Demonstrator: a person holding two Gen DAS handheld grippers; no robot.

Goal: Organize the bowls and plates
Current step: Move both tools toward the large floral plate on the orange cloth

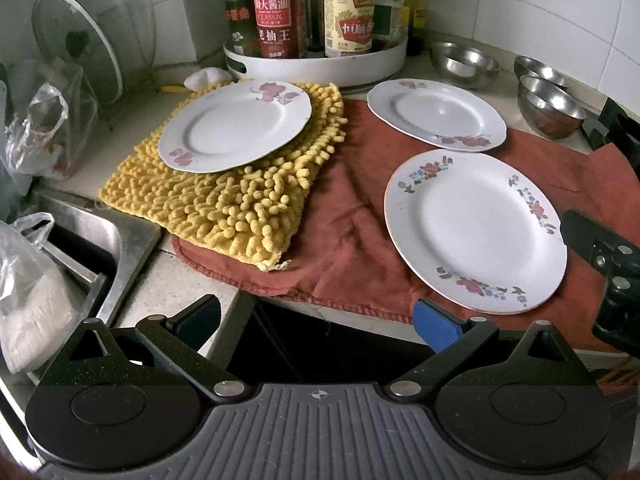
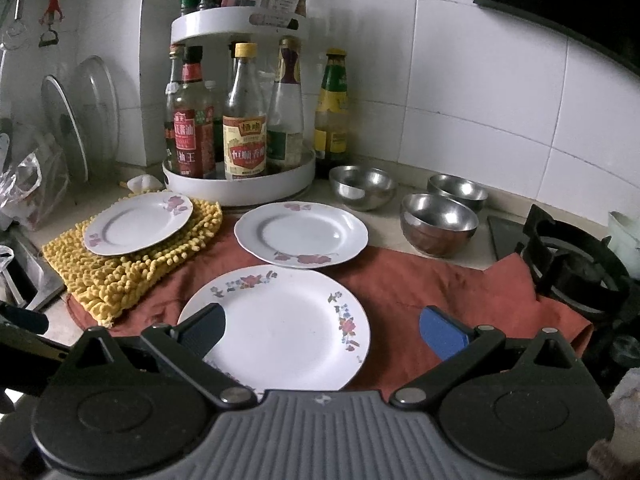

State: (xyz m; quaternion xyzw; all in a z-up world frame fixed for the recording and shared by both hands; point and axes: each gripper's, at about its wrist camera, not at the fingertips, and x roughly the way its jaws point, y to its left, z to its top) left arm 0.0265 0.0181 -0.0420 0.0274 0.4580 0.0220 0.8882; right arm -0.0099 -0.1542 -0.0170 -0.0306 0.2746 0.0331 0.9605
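Observation:
Three white flowered plates lie apart on the counter. One plate (image 1: 236, 126) (image 2: 138, 223) rests on a yellow shaggy mat (image 1: 224, 200) (image 2: 128, 264). A second plate (image 1: 436, 114) (image 2: 300, 234) and the nearest, larger plate (image 1: 476, 232) (image 2: 276, 324) sit on a rust-red cloth (image 1: 352, 240) (image 2: 440, 280). Three steel bowls (image 1: 464, 64) (image 1: 550, 106) (image 2: 362, 186) (image 2: 438, 224) (image 2: 458, 190) stand behind them. My left gripper (image 1: 316, 320) hangs open off the counter's front edge, holding nothing. My right gripper (image 2: 322, 332) stands open above the nearest plate's right part.
A white turntable rack (image 1: 320, 62) (image 2: 240, 184) of sauce bottles stands at the back. Glass lids (image 1: 80, 48) (image 2: 80, 120) lean at the left wall. A sink (image 1: 80, 248) with plastic bags is at the left. A gas burner (image 2: 572, 264) sits at the right.

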